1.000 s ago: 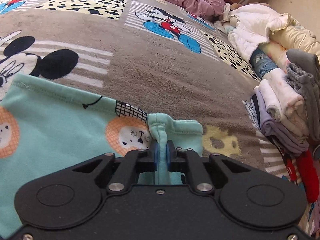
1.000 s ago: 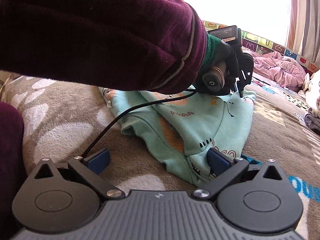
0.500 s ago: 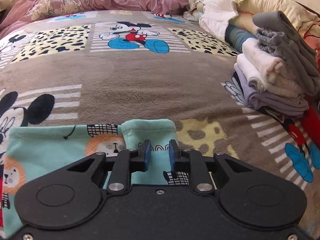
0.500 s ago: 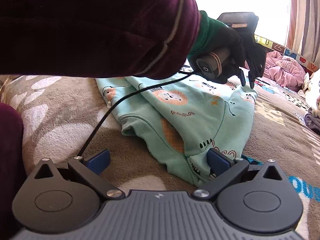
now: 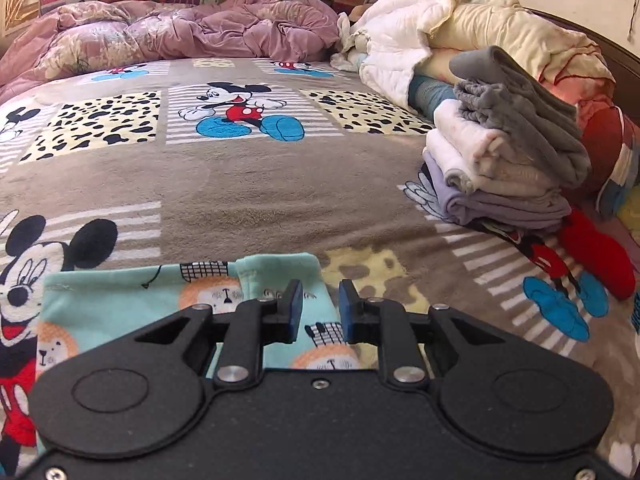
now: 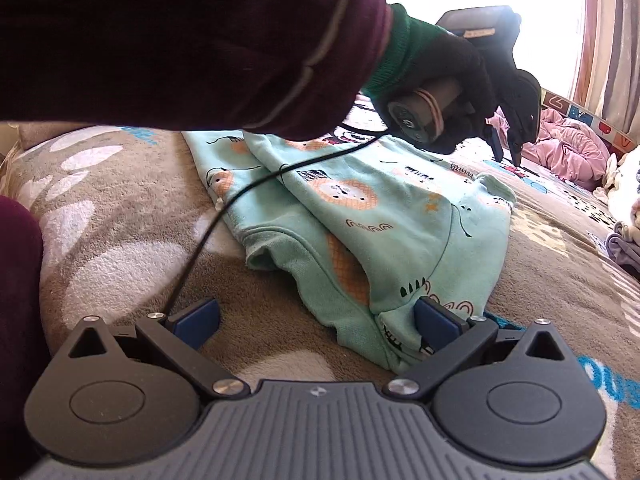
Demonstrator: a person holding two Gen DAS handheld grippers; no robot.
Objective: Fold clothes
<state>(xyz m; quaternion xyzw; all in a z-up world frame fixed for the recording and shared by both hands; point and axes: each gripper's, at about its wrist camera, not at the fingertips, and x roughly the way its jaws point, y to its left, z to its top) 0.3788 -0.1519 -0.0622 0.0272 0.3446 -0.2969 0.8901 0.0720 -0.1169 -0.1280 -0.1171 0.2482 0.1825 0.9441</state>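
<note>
Released a second ago, one mint lion-print garment (image 6: 400, 216) lies partly folded on the bed (image 5: 248, 192). Left gripper (image 5: 320, 306) jaws stand narrow and empty; right gripper (image 6: 316, 320) jaws spread wide.

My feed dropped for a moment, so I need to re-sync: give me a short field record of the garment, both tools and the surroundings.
garment: mint lion-print top, partly folded, lying on the bed blanket
left tool: jaws opening, nothing between them, above the garment's folded cuff
right tool: open wide, low at the garment's near edge, gripping nothing
cable: black, trailing across the garment
folded stack: on the blanket, apart from the garment
</note>
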